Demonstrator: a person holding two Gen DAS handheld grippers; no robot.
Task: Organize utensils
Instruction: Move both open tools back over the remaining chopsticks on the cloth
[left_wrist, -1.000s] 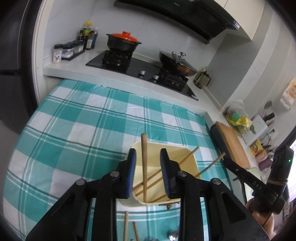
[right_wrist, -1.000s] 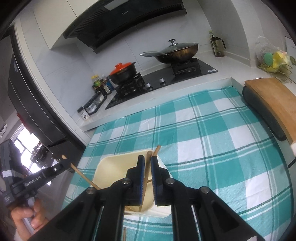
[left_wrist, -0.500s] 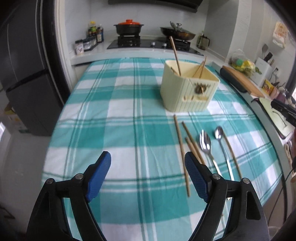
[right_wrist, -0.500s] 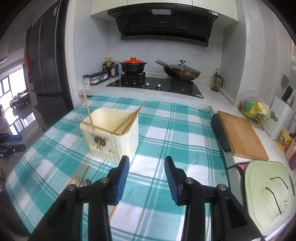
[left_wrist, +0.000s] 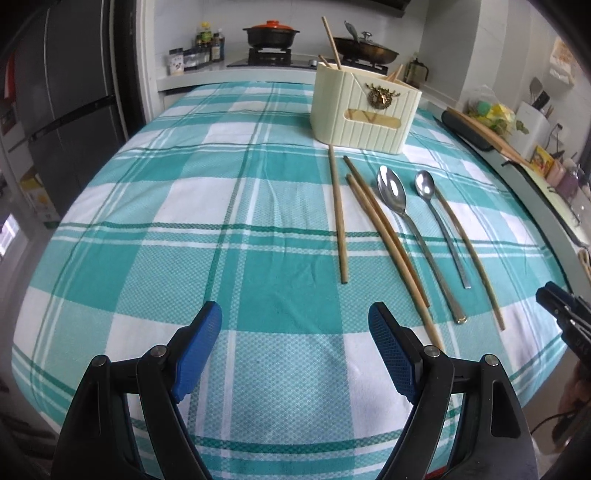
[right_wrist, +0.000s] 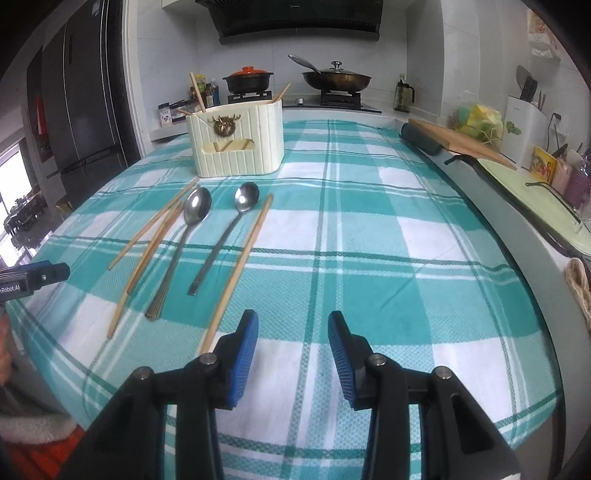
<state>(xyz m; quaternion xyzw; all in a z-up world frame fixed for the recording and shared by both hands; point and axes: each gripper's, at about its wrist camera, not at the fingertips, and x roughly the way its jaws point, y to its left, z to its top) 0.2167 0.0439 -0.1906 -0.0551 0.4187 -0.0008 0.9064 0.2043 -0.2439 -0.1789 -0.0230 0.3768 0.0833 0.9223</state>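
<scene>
Two hand-held tools hover low over the near edge of the counter (left_wrist: 258, 236), both angled downward. The left tool (left_wrist: 295, 347) has its blue-padded fingers (left_wrist: 195, 347) spread wide with nothing between them. The right tool (right_wrist: 293, 354) shows a narrower gap, likewise empty. Each tool's tip appears at the edge of the other's view; a hand (right_wrist: 4, 354) is partly visible at the left margin.

Teal-and-white checked tablecloth (left_wrist: 229, 206), cream holder (left_wrist: 364, 110), possibly brass-coloured emblem (left_wrist: 382, 96).
</scene>
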